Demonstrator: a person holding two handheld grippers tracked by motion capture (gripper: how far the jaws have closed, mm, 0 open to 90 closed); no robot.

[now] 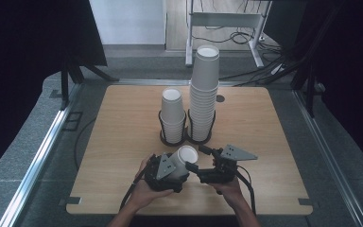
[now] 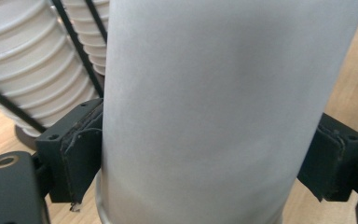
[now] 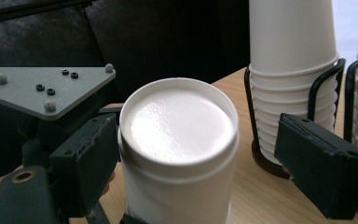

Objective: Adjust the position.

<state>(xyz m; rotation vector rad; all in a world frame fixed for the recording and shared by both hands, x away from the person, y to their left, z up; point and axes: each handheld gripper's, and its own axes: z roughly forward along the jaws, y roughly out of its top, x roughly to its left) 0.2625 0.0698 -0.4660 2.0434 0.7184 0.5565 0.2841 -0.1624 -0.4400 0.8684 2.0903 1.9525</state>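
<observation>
A white paper cup (image 1: 185, 156) is tilted near the table's front edge, its round end up and to the right. My left gripper (image 1: 178, 164) is shut on it: in the left gripper view both pads (image 2: 81, 154) press the cup's wall (image 2: 214, 93). My right gripper (image 1: 199, 158) is just right of the cup and open. In the right gripper view the cup (image 3: 179, 126) stands between its jaws (image 3: 205, 161). The left pad (image 3: 91, 158) is close beside the cup and the right pad (image 3: 321, 163) stands clear of it.
Behind the hands, a black wire holder (image 1: 185, 137) carries a short stack of cups (image 1: 172, 116) and a tall stack (image 1: 204, 90). Bare wooden table (image 1: 264, 142) lies to both sides. Black curtains, cables and a desk frame surround it.
</observation>
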